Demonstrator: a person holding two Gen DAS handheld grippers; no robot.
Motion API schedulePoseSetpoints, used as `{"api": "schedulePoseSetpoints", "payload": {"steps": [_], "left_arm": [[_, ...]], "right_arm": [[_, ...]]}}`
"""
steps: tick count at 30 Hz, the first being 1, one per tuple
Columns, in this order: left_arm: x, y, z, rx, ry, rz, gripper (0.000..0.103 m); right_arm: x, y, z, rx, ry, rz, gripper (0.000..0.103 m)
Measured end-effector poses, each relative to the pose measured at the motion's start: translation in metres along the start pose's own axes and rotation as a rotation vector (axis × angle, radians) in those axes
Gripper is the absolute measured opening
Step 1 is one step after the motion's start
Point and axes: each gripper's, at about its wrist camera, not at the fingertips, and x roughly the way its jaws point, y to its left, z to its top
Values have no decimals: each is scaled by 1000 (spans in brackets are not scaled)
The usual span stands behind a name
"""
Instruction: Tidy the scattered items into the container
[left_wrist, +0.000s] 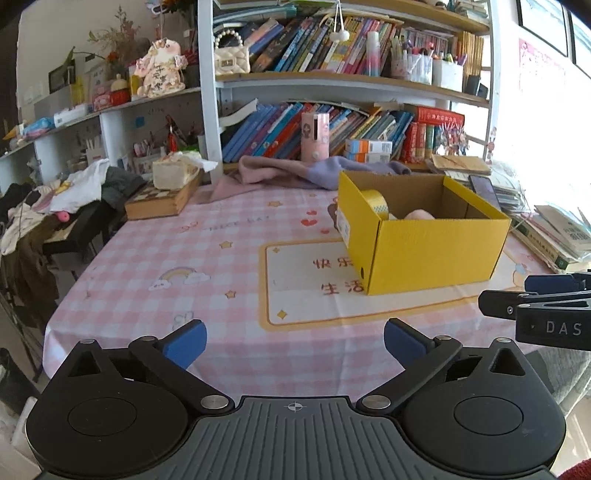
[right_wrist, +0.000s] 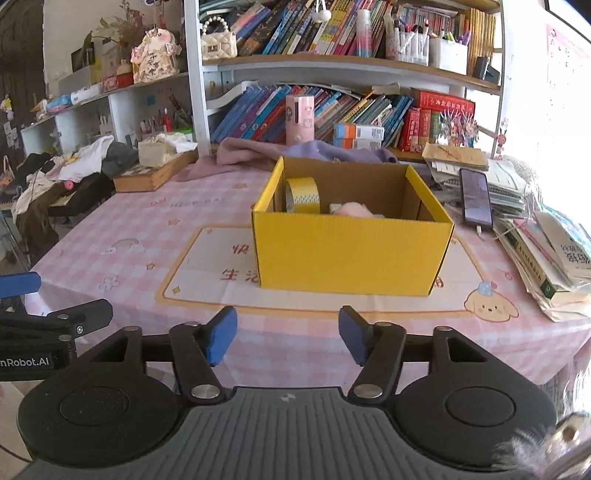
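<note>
A yellow cardboard box stands open on the pink checked tablecloth. Inside it a yellow tape roll leans against the left wall, and a pink fluffy item lies beside it. My left gripper is open and empty, low over the table's near edge, left of the box. My right gripper is open and empty, in front of the box. Each gripper shows at the edge of the other's view, the right one in the left wrist view and the left one in the right wrist view.
A pink and purple cloth lies behind the box. A phone rests on stacked books at the right. A wooden tray with a tissue box and piled clothes sit at the left. Bookshelves fill the back.
</note>
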Motion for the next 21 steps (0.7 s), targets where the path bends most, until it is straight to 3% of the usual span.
{"api": "schedulePoseSetpoints", "payload": {"steps": [12,21], "left_arm": [[0,7,-7,-44,45,-4,103],[0,6,-8,-39,54,1,103]], "right_arm": [[1,4,-5,-5,27,13,84],[6,6,-6,-13,58,-6,94]]}}
